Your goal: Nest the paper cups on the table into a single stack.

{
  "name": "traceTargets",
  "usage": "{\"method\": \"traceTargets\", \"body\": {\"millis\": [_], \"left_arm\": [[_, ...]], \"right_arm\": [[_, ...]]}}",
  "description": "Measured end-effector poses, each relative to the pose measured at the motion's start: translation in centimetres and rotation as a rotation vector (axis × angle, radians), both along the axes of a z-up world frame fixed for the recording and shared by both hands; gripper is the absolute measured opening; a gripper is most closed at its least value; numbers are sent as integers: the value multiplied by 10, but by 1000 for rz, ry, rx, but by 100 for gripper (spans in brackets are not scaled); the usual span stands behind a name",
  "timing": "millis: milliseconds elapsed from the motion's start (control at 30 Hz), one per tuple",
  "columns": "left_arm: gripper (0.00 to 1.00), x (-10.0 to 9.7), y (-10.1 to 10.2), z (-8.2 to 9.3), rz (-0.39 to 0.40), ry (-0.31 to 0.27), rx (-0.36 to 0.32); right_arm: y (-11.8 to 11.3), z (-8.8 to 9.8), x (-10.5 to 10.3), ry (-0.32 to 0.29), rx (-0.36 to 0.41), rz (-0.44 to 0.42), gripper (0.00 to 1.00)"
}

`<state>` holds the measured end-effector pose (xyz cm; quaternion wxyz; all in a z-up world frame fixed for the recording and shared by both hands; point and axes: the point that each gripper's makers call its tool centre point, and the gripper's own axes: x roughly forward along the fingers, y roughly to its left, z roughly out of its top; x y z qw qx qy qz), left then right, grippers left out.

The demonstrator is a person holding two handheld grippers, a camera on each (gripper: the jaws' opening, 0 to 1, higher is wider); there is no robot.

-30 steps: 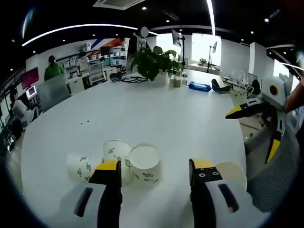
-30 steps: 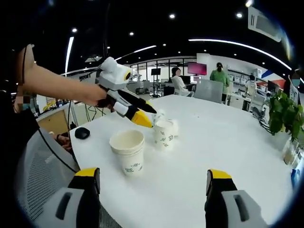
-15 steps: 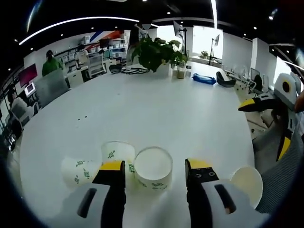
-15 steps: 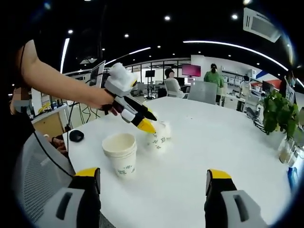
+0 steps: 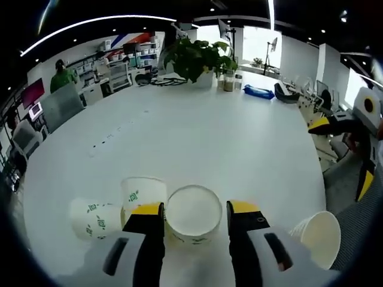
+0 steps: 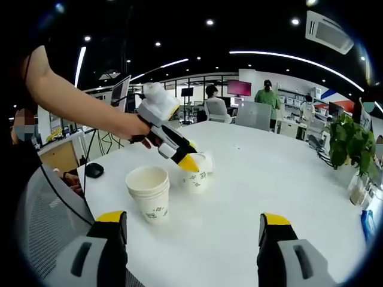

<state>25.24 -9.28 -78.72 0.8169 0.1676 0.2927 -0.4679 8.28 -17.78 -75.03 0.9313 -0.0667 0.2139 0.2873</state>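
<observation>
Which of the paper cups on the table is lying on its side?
The leftmost cup, beside the left gripper: its printed wall faces up. The cup between the jaws stands upright, mouth open upward.

A potted plant (image 5: 195,58) stands at the far edge of the white bench (image 5: 197,137), with a blue pouch (image 5: 259,92) to its right. A black mouse (image 6: 93,170) lies near the bench's left corner. A person in green (image 6: 266,95) stands far back.
</observation>
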Motion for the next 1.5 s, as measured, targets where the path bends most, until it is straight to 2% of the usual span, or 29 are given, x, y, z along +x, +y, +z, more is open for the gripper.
{"method": "traceTargets", "body": {"millis": [67,367,633,800,1067,1133,1167,1267,1367,1500], "left_arm": [[36,0,1,-1,-3,-2,7],[36,-1,4,3,14,-11,-19],[35,-6,5,15,9,-34,-52],[35,-18,4,39,1,-46,-101],[35,-37,6,58,-26,-56,-106],[35,-38,8,67,-29,-85,-110],[35,-38,9,74,-28,-108,-120],[35,-44,11,93,-22,-115,-154],[35,-49,12,102,-21,-125,-160],[35,-60,13,108,-23,-119,-173]], "right_arm": [[-1,0,1,-1,3,-5,92],[-2,1,1,-1,8,-10,91],[-1,1,0,-2,8,-4,91],[2,3,-1,-7,8,7,90],[7,8,-2,-8,36,24,88],[6,10,-1,-10,47,18,87],[4,13,0,-12,61,9,87],[2,20,3,-21,92,-12,86],[2,30,9,-26,157,-48,85],[11,40,15,-38,175,-44,83]]}}
